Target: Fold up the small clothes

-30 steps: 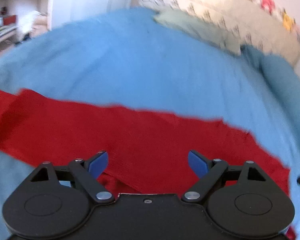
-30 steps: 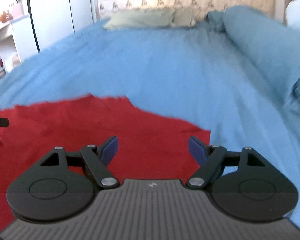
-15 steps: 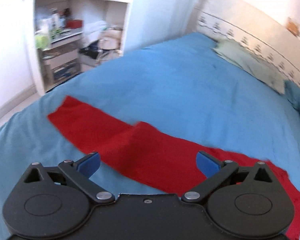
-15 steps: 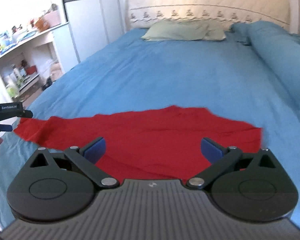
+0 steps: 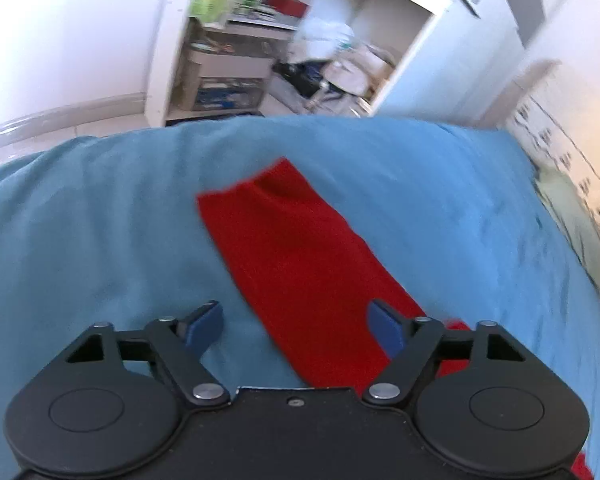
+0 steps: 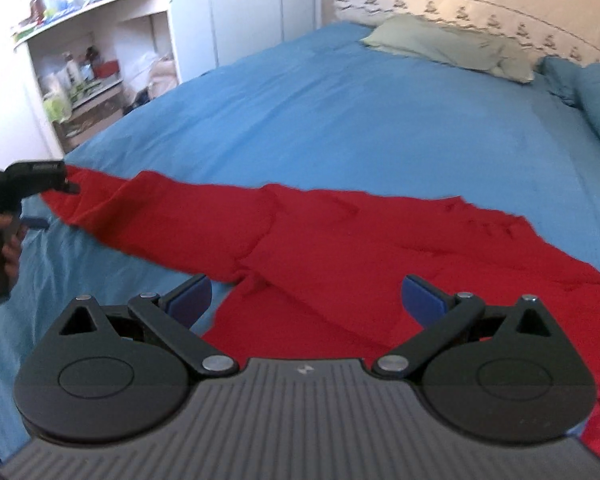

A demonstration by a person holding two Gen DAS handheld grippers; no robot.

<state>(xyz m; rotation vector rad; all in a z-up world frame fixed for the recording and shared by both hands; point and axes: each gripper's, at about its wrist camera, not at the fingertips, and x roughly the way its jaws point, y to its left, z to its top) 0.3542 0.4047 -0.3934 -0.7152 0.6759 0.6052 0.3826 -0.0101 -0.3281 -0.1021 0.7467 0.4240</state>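
A red long-sleeved garment (image 6: 360, 236) lies spread on the blue bed sheet (image 6: 360, 112), one sleeve (image 6: 160, 208) stretched out to the left. My left gripper (image 5: 296, 320) hovers over that sleeve (image 5: 296, 252), looking along it toward its cuff. Its jaws are closing, the pads pressing on nothing. In the right wrist view a hand holds that left gripper (image 6: 54, 204) at the sleeve's end. My right gripper (image 6: 306, 298) stands wide open above the garment's body, with nothing gripped.
A pale green pillow (image 6: 440, 44) and a cream headboard (image 6: 480, 0) lie at the far end of the bed. A rolled blue duvet (image 6: 596, 100) runs along the right. A cluttered white shelf unit (image 5: 260, 40) stands past the bed's left edge.
The left gripper swung left along the garment and rolled, from over its body to over the sleeve. The right gripper drew back, so more of the garment shows. Neither took hold of anything.
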